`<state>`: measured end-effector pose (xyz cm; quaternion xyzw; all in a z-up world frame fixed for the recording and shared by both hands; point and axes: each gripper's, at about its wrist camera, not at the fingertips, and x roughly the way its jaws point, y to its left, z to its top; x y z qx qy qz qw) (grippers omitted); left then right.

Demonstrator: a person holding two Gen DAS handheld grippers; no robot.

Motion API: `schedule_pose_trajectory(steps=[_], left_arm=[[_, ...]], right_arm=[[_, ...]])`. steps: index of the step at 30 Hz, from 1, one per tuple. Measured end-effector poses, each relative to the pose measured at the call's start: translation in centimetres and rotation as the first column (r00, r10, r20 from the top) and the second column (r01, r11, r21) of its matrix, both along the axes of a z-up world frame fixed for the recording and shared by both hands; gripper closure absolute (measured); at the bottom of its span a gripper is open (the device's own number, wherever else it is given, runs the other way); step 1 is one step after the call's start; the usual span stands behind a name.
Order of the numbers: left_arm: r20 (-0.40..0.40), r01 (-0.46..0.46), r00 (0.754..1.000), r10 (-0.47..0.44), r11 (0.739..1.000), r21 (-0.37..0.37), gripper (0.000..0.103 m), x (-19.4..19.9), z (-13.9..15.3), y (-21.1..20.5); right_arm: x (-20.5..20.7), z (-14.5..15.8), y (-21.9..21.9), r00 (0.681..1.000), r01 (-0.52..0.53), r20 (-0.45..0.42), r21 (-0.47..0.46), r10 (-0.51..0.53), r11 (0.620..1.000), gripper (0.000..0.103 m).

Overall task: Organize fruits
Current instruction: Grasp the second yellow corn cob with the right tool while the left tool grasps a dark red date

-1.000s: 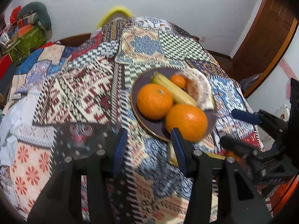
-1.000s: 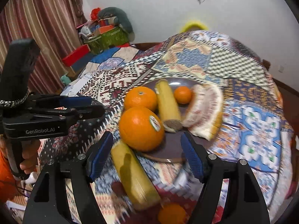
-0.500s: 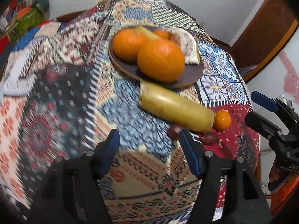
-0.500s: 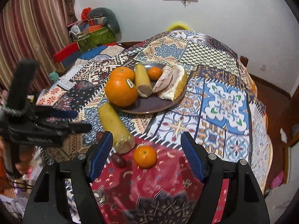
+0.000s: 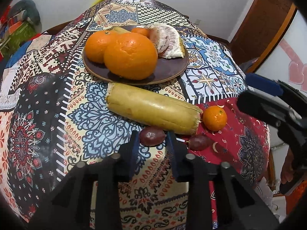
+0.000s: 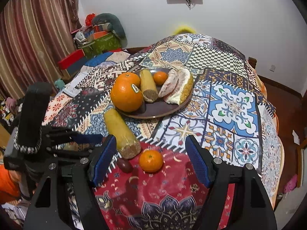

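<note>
A brown plate [image 5: 168, 72] holds two large oranges [image 5: 130, 54], a small mandarin [image 6: 160, 77], a yellow cane piece [image 6: 147, 85] and pomelo wedges [image 5: 167, 41]. On the cloth in front lie a long yellow cane piece [image 5: 153, 111], a mandarin [image 5: 214, 117] and two dark purple fruits [image 5: 152, 138]. My left gripper [image 5: 151, 143] has its jaws either side of one purple fruit, narrowly open. My right gripper [image 6: 150, 157] is wide open above the loose mandarin [image 6: 151, 160], with a purple fruit [image 6: 124, 165] beside it.
The round table wears a patchwork cloth [image 6: 234, 105] that drops off at the near edge. Boxes and clutter [image 6: 96, 40] stand by a curtain at the far left. A wooden door [image 5: 264, 23] is at the right.
My left gripper has swung from the plate down to the loose fruits and its jaws have narrowed around a purple fruit. My right gripper has pulled back over the loose mandarin.
</note>
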<state>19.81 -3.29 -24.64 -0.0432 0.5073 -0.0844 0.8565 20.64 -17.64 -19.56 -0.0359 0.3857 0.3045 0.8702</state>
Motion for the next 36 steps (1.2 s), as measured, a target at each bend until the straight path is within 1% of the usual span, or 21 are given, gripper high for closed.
schedule_pose_trajectory(steps=[3, 4, 6, 8, 10, 13, 14, 15, 17, 20, 21, 26, 28, 33, 36], left_arm=[[0.017, 0.002, 1.0, -0.002, 1.0, -0.012, 0.074, -0.4, 0.0, 0.2], [0.019, 0.005, 1.0, -0.004, 1.0, -0.017, 0.074, -0.5, 0.1, 0.4], [0.021, 0.001, 1.0, 0.0, 1.0, -0.026, 0.074, -0.8, 0.2, 0.8], [0.025, -0.017, 1.0, 0.017, 1.0, -0.015, 0.074, -1.1, 0.4, 1.5], [0.033, -0.047, 0.998, 0.046, 0.999, 0.007, 0.074, -1.4, 0.7, 2.6], [0.037, -0.096, 0.995, 0.095, 0.995, 0.032, 0.074, -1.9, 0.8, 4.5], [0.034, -0.118, 0.993, 0.116, 0.993, 0.031, 0.074, -2.0, 0.8, 5.5], [0.027, -0.13, 0.991, 0.129, 0.991, 0.016, 0.074, -2.3, 0.8, 6.4], [0.024, -0.167, 0.986, 0.167, 0.986, -0.02, 0.074, -2.8, 0.9, 8.2], [0.02, -0.205, 0.978, 0.207, 0.977, -0.062, 0.074, -3.7, 1.0, 10.3], [0.021, -0.213, 0.976, 0.215, 0.975, -0.065, 0.074, -3.9, 1.0, 10.7], [0.038, -0.223, 0.974, 0.225, 0.974, -0.04, 0.074, -4.3, 1.5, 11.4], [0.042, -0.223, 0.974, 0.224, 0.974, -0.035, 0.074, -4.4, 1.7, 11.4], [0.044, -0.214, 0.976, 0.215, 0.977, -0.022, 0.074, -4.7, 1.8, 11.1], [0.052, -0.215, 0.975, 0.215, 0.977, -0.006, 0.074, -4.7, 2.0, 10.9]], right_arm=[[0.9, 0.0, 0.8, 1.0, -0.022, -0.017, 0.013, 0.022, 1.0, 0.044], [1.1, 0.0, 1.0, 0.999, -0.03, -0.022, 0.017, 0.03, 0.999, 0.044], [1.7, -0.3, 1.8, 0.998, -0.049, -0.036, 0.025, 0.049, 0.999, 0.049], [2.0, -0.7, 2.5, 0.996, -0.07, -0.056, 0.03, 0.072, 0.997, 0.054], [2.2, -1.2, 3.4, 0.992, -0.1, -0.081, 0.034, 0.102, 0.994, 0.054], [2.3, -2.1, 5.2, 0.984, -0.148, -0.099, 0.007, 0.148, 0.989, 0.054], [2.4, -2.5, 6.0, 0.98, -0.17, -0.107, -0.014, 0.167, 0.985, 0.056], [2.5, -2.8, 6.6, 0.977, -0.184, -0.114, -0.033, 0.179, 0.982, 0.062], [3.1, -3.5, 7.7, 0.968, -0.212, -0.151, -0.062, 0.201, 0.975, 0.069], [3.9, -3.8, 8.7, 0.957, -0.238, -0.184, -0.063, 0.223, 0.969, 0.069], [4.1, -3.8, 8.9, 0.954, -0.244, -0.193, -0.062, 0.228, 0.968, 0.069], [4.4, -3.9, 9.7, 0.945, -0.257, -0.226, -0.067, 0.236, 0.964, 0.068], [3.9, -3.8, 10.2, 0.944, -0.268, -0.224, -0.085, 0.244, 0.96, 0.067], [2.2, -4.2, 12.3, 0.945, -0.307, -0.178, -0.18, 0.275, 0.935, 0.065], [2.5, -4.7, 12.8, 0.949, -0.292, -0.182, -0.192, 0.259, 0.937, 0.066]])
